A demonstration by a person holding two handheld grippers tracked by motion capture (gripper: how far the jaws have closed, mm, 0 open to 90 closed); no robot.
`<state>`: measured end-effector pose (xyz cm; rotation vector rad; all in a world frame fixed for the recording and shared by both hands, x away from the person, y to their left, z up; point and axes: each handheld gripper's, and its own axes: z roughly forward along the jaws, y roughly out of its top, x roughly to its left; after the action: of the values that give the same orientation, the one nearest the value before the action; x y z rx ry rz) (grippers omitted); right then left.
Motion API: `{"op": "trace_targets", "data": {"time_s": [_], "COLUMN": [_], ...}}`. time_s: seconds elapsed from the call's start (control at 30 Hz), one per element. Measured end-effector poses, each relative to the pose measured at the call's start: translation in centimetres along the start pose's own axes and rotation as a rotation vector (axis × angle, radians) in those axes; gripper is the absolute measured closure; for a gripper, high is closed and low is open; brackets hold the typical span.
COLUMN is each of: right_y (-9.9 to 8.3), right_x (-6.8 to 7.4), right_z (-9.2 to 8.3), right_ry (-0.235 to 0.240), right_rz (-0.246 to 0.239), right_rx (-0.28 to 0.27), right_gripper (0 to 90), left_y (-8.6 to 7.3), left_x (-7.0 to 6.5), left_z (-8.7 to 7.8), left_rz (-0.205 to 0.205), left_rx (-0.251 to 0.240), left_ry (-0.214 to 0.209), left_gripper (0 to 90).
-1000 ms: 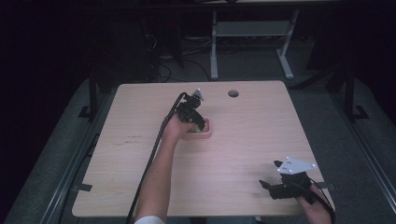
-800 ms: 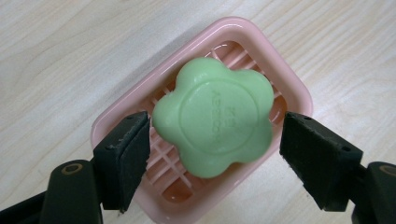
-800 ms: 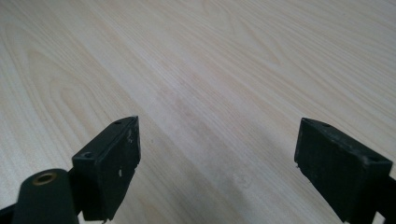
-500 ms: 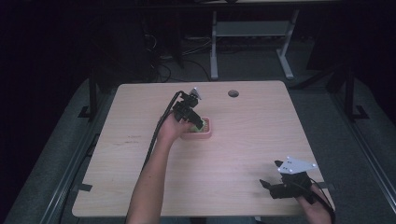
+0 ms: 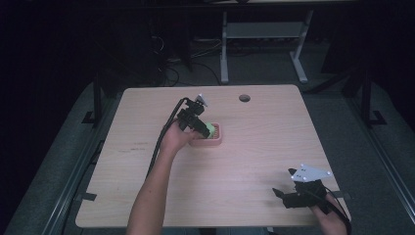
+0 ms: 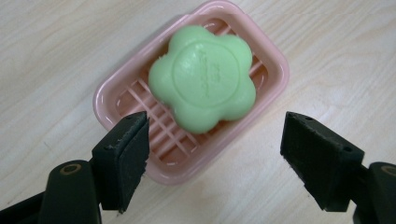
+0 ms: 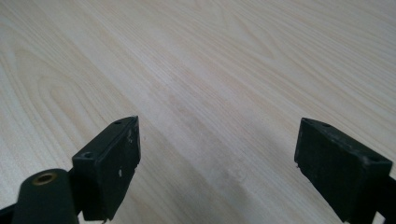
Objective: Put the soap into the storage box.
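Left gripper (image 6: 212, 135) hung over the pink soap dish (image 6: 112, 91), jaws spread wide and gripping nothing, one black pad at about 8 o'clock of the dish in the left gripper view, the other off the dish at about 4 o'clock, above bare wood. Seen in the high view as the left gripper (image 5: 199, 128) near the middle of the table (image 5: 147, 161), slightly toward 11 o'clock from centre, hand and forearm reaching in from 6 o'clock

Green flower-shaped soap (image 6: 203, 78) lay flat inside the dish, resting on the ribbed floor, shifted toward the 1 o'clock end, embossed face up. In the high view, soap (image 5: 210, 129) and dish (image 5: 219, 139) partly covered by the gripper

Right gripper (image 7: 217, 161) likewise wide open and empty, held low over bare wood; in the high view parked as the right gripper (image 5: 301, 193) at the table's 5 o'clock corner, well apart from the dish

Judged as the approach step of a pick on the soap: lined up above, not yet down, not yet closed. Next move likely calls for shifting toward the soap's end of the dish, lowering so both pads clear the rim and straddle the lobes, then closing gently, since a slick bar could squirt out or drag the light dish along
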<state>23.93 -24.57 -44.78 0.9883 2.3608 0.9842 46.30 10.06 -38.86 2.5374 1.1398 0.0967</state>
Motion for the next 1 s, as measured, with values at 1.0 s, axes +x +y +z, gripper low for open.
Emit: {"op": "trace_targets", "data": {"time_s": [1.0], "right_y": [-0.3], "right_x": [-0.2], "right_z": [0.1], "right_ry": [-0.028], "right_rz": [0.002], "right_rx": [0.025], "right_gripper": [13.8], "left_y": [-4.1], "left_x": [-1.2], "left_z": [-1.7], "left_rz": [0.065], "left_rx": [-0.063], "left_ry": [-0.036], "left_gripper": [23.5]}}
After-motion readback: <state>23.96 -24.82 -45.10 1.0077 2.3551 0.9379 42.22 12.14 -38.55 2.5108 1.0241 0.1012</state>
